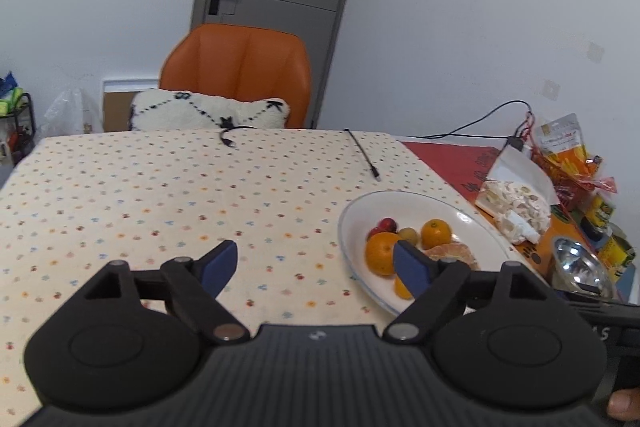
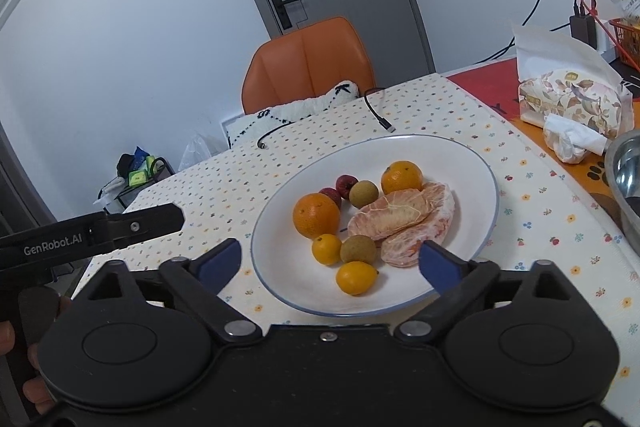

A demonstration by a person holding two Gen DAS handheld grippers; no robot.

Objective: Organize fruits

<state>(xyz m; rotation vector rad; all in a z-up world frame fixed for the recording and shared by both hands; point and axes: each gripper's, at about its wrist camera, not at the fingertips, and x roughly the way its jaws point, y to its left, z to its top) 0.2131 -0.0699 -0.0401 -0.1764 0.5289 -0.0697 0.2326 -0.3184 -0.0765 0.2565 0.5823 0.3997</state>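
**Fruit gathered on the plate, both tools empty**

All the fruit sits together on the white plate [image 2: 472, 163] near the front of the desk [image 2: 400, 107], which wears a dotted cloth. I count 2 oranges: the bigger orange [image 2: 316, 215] at the left and a smaller one [image 2: 401, 178] behind. There are 2 peeled pomelo segments [image 2: 400, 219] lying against each other in the middle, 2 small red fruits [image 2: 346, 185] at the back, 2 brownish longans [image 2: 363, 193] and 2 little kumquats [image 2: 357, 278] toward the near rim. Nothing edible lies loose on the cloth that I can see, so the sorting looks finished or close to it.

The right hand-held gripper [image 2: 328, 259] hangs over the plate's near edge with its blue pads [image 2: 440, 263] spread wide, holding nothing; the fruit lies beyond them, untouched. The left hand-held gripper [image 1: 316, 263] hovers beside the plate's left rim, also spread apart and empty, 1 pad over bare cloth and the other in front of the fruit. A steel bowl [image 2: 624, 171] and a tissue pack [image 2: 572, 99] stand off to the right, clear of the plate, probably kept aside so the fruit has its own place.
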